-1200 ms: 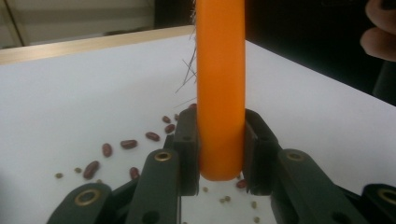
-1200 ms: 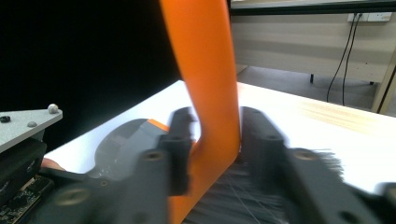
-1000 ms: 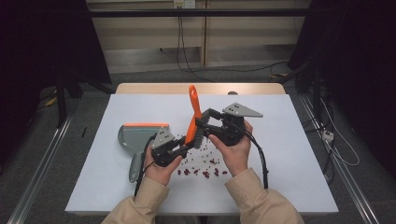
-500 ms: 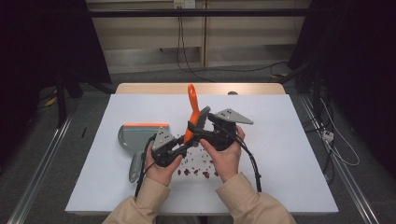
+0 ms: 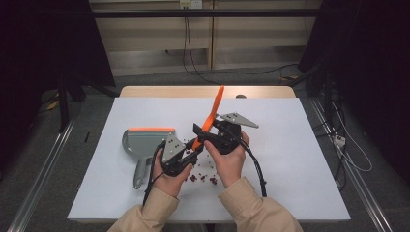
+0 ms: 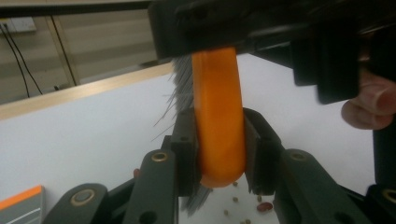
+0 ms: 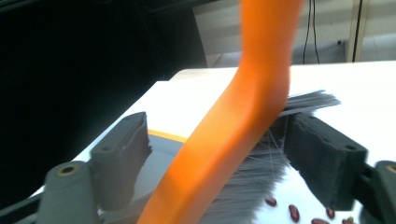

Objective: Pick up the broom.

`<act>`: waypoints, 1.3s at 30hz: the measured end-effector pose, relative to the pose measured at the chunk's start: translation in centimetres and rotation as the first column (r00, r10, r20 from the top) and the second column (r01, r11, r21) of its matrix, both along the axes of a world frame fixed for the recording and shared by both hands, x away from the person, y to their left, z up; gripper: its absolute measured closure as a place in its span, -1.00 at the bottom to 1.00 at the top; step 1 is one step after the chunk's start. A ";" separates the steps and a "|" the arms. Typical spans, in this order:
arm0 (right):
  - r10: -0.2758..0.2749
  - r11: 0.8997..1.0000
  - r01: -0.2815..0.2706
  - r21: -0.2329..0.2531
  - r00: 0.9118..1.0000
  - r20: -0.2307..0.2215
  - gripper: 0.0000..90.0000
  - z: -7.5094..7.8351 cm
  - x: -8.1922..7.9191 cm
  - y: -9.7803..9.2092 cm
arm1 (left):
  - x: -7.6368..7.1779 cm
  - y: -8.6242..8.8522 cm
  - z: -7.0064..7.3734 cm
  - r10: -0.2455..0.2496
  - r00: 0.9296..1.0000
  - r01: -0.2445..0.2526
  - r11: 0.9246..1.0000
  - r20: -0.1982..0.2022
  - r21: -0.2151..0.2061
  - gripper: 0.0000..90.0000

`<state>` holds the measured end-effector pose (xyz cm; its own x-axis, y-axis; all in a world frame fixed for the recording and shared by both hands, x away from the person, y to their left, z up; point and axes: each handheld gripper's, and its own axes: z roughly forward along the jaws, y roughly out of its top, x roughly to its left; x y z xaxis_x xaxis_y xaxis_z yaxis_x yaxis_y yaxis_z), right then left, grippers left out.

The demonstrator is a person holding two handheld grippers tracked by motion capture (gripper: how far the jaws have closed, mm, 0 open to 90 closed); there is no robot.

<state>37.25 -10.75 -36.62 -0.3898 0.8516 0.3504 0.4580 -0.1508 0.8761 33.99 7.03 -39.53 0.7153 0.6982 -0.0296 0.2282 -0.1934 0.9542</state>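
An orange-handled brush point(image 5: 212, 113) with grey bristles stands tilted over the middle of the white table, handle up and away. My left gripper point(image 5: 192, 149) is shut on its lower end; in the left gripper view the jaws point(image 6: 219, 140) clamp the orange body point(image 6: 218, 107). My right gripper point(image 5: 207, 133) is open, one jaw on each side of the brush point(image 7: 233, 121) and its bristles point(image 7: 261, 182), pads apart from it. Red beans point(image 5: 203, 176) lie scattered under the hands. A grey dustpan point(image 5: 145, 140) with an orange edge lies to the left.
The white table top point(image 5: 300, 159) has bare room on the right and at the far side. The dustpan's handle point(image 5: 140, 171) points toward the near edge. Cables trail from both grippers toward the person. Dark curtains and floor rails flank the table.
My right gripper has moved left, closing in so that its jaws now straddle the brush. The brush handle leans further to the right. The left gripper keeps its hold.
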 end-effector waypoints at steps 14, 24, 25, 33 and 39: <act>0.024 0.997 -0.015 0.077 0.993 -0.120 0.59 0.3 0.8 -1.3 | 0.2 -0.9 -0.5 -0.022 0.999 0.021 0.999 0.031 0.027 -0.07; 0.038 0.999 -0.038 0.008 0.996 -0.085 0.59 0.8 1.2 -4.3 | 1.2 0.5 -0.6 -0.032 0.999 0.032 0.999 -0.020 0.003 -0.48; 0.045 0.999 -0.046 -0.006 0.996 -0.080 0.59 0.8 1.2 -4.6 | 1.3 0.6 -0.6 -0.029 0.999 0.029 1.000 -0.023 -0.006 -0.51; 0.080 0.993 -0.085 -0.079 0.994 -0.075 0.59 1.1 0.8 -6.6 | 1.6 1.4 -0.5 -0.045 0.999 0.045 0.999 -0.028 -0.028 -0.64; 0.091 0.989 -0.100 -0.106 0.992 -0.086 0.59 1.3 0.7 -7.9 | 1.7 2.2 -0.3 -0.059 0.998 0.058 0.997 -0.037 -0.044 -0.68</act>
<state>37.97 -18.63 -35.29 -0.4452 0.8470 0.2903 0.5354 -0.0080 0.8445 35.71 9.23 -39.86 0.7525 0.6528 -0.0870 0.2547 -0.1667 0.9526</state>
